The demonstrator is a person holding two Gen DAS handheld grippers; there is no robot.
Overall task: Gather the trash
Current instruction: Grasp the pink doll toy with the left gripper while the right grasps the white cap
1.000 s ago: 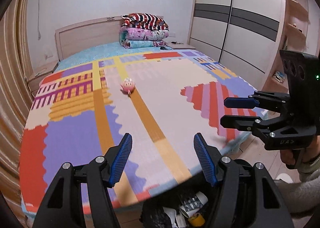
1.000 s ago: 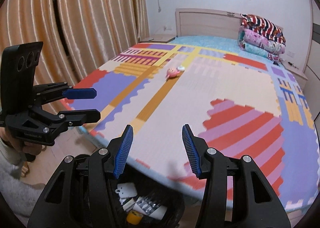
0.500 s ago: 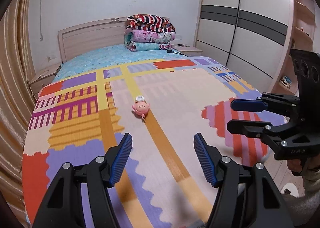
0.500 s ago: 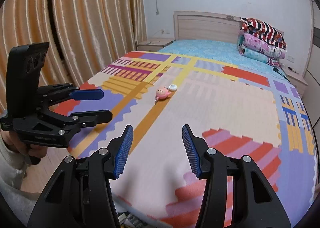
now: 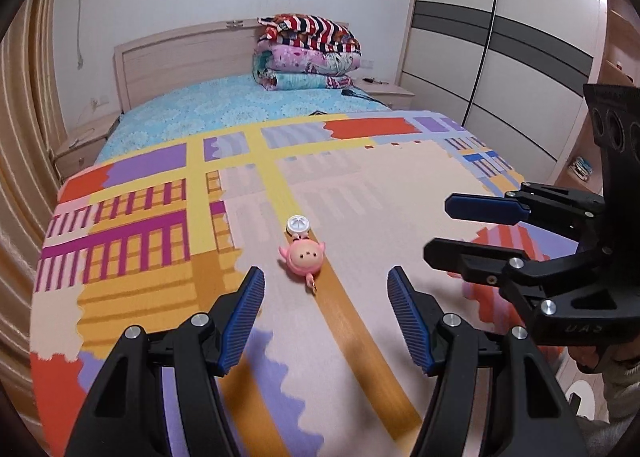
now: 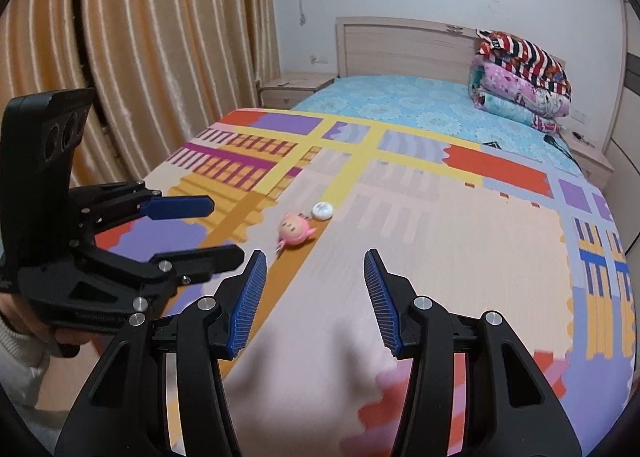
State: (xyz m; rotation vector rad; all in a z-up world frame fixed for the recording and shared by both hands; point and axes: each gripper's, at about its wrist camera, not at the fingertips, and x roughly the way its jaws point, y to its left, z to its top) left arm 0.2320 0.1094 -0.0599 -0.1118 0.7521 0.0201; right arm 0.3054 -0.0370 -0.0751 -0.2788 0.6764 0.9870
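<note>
- Black claws with blue ribbed pads: my left claw (image 5: 326,319) hangs above the bed with its jaws spread wide apart, gripping nothing.
- My right claw (image 6: 312,303) is likewise spread wide and empty, held over the mat nearer the wardrobe side; in the left view it shows at the right edge (image 5: 460,229), level and pointing across the bed.
- A pink toy (image 5: 304,257) lies on the orange stripe of the patchwork mat (image 5: 132,225), ahead of my left claw and between its pads in line of sight, clear of both.
- A small white cap (image 5: 297,224) sits touching the toy on its far side.
- Folded quilts (image 5: 308,53) are stacked against the headboard (image 5: 180,53), well away.
- Curtains (image 6: 160,37) hang to my left, a wardrobe (image 5: 500,37) to my right.
- Nothing lies between my claws and the toy.
</note>
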